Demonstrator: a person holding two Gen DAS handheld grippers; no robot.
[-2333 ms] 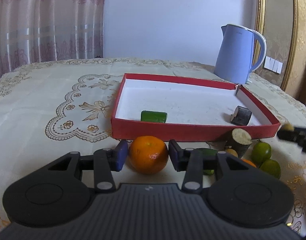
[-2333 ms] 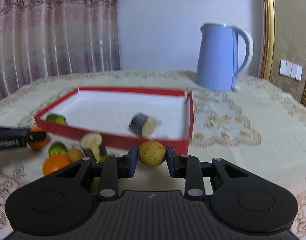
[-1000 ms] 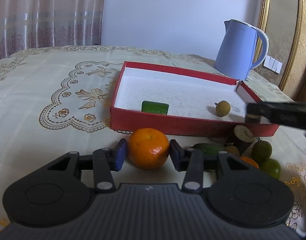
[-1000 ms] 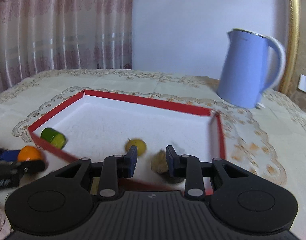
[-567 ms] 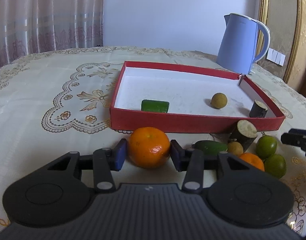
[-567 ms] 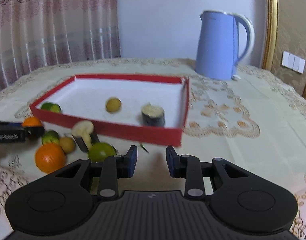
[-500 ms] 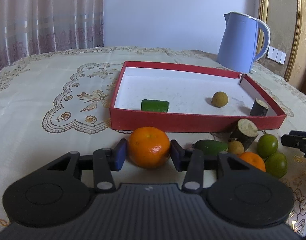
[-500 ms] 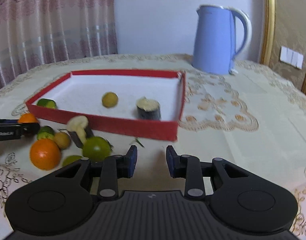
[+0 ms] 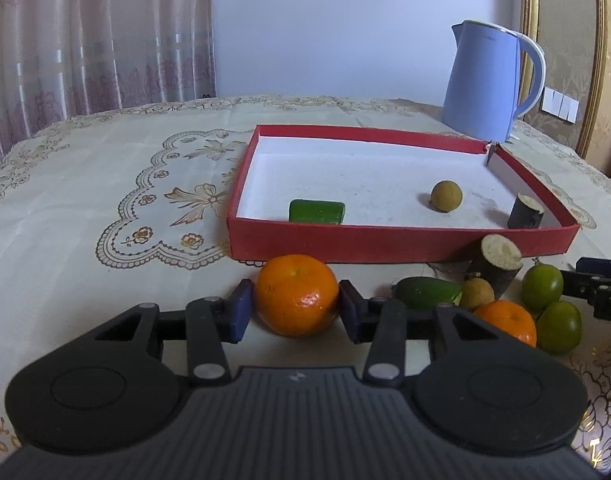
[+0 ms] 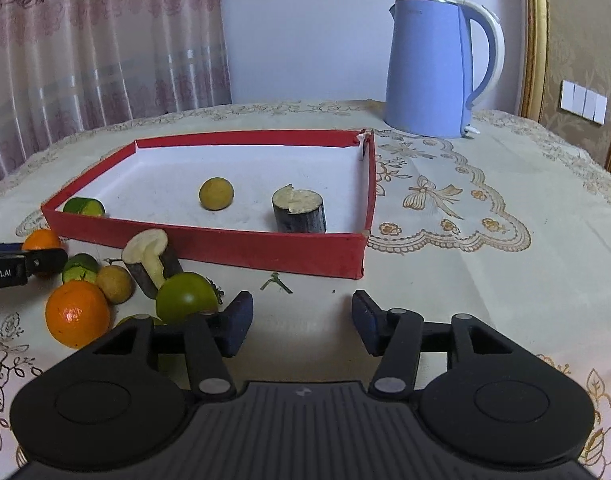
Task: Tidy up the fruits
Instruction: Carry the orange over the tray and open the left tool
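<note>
My left gripper (image 9: pixel 295 312) is shut on an orange (image 9: pixel 296 295) just in front of the red tray (image 9: pixel 385 240). In the tray lie a green cucumber piece (image 9: pixel 316 211), a small yellow-brown fruit (image 9: pixel 446 196) and a dark cut stub (image 9: pixel 525 212). My right gripper (image 10: pixel 301 322) is open and empty, low over the cloth in front of the tray (image 10: pixel 265 248). To its left lie a green fruit (image 10: pixel 187 297), an orange (image 10: pixel 77 314), a small brown fruit (image 10: pixel 114 278), a cut stub (image 10: pixel 151 262) and a cucumber piece (image 10: pixel 80 267).
A blue kettle (image 10: pixel 437 68) stands behind the tray at the right. The table carries an embroidered cream cloth (image 9: pixel 105 200). A curtain (image 10: pixel 97 40) hangs behind at the left. My left gripper's fingers (image 10: pixel 25 264) show at the left edge of the right wrist view.
My right gripper dropped the small yellow-brown fruit into the tray, pulled back toward the loose fruit and opened wider. My left gripper stays shut on the orange, nearly still.
</note>
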